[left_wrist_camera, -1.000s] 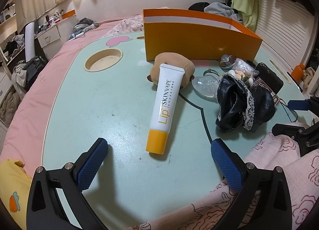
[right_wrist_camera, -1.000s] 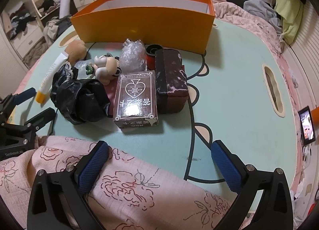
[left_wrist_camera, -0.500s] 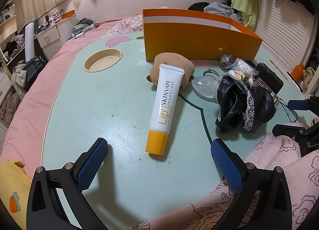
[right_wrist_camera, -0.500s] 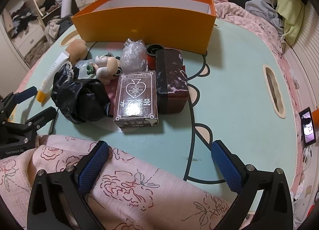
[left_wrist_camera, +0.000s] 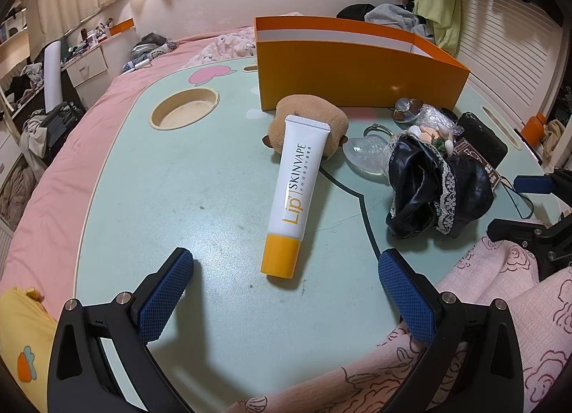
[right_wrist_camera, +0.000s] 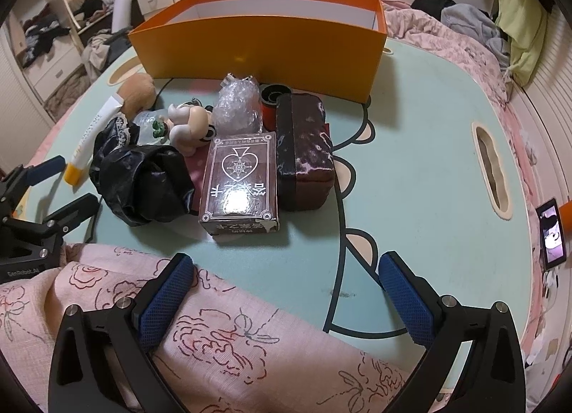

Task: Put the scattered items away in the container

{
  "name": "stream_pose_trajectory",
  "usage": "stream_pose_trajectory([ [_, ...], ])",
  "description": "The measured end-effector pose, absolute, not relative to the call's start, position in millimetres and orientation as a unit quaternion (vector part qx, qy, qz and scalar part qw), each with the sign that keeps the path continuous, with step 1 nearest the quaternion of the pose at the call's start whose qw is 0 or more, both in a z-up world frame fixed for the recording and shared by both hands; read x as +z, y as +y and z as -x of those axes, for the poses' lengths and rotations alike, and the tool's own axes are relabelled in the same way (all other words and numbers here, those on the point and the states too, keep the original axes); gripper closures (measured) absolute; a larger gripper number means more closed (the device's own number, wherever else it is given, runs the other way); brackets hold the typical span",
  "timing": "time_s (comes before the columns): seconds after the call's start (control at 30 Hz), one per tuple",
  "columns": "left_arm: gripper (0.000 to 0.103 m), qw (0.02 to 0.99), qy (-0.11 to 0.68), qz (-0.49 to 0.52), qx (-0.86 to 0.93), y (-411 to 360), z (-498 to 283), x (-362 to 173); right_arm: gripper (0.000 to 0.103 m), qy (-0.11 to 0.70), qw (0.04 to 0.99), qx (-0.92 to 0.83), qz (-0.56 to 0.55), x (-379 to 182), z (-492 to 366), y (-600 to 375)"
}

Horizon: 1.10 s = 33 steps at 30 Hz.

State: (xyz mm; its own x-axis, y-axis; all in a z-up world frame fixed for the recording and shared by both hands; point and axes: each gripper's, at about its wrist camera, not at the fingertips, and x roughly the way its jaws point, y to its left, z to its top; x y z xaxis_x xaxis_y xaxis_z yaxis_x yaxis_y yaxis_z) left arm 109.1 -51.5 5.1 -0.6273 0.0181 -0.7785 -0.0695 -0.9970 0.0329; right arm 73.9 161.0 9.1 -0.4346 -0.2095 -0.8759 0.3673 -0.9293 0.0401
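An orange box stands at the back of the mint table; it also shows in the right wrist view. A white tube with a yellow cap lies just ahead of my open, empty left gripper, its far end on a brown plush. A black lace cloth lies to its right. My right gripper is open and empty, near a brown card box, a dark pouch, the black cloth, a figurine and a bubble-wrap bundle.
A pink floral cloth lies under my right gripper at the table's near edge. The table has a round cup recess at the left and a slot at the right. A phone stands off the right edge. Bedding surrounds the table.
The right wrist view has shifted slightly closer to the card box and tilted a little. The left gripper and the objects have not moved.
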Motion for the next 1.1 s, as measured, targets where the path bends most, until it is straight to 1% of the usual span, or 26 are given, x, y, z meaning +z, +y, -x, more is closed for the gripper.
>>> stream_pose_trajectory([
  [0.67, 0.000, 0.029, 0.031, 0.424, 0.905, -51, -109, 5, 0.000, 0.078, 0.173, -0.845, -0.500, 8, -74, 161],
  [0.8, 0.000, 0.037, 0.016, 0.413, 0.910, -54, -112, 8, 0.000, 0.077, 0.173, -0.845, -0.499, 8, -74, 161],
  [0.97, 0.000, 0.050, -0.016, 0.375, 0.925, -67, -120, 23, 0.000, 0.078, 0.174, -0.846, -0.498, 9, -73, 162],
  [1.03, 0.001, 0.050, -0.004, 0.346, 0.937, -68, -123, 34, 0.000, 0.078, 0.174, -0.846, -0.498, 8, -73, 162],
  [1.1, 0.001, 0.041, 0.028, 0.322, 0.945, -65, -125, 40, 0.000, 0.078, 0.174, -0.846, -0.498, 8, -73, 162],
])
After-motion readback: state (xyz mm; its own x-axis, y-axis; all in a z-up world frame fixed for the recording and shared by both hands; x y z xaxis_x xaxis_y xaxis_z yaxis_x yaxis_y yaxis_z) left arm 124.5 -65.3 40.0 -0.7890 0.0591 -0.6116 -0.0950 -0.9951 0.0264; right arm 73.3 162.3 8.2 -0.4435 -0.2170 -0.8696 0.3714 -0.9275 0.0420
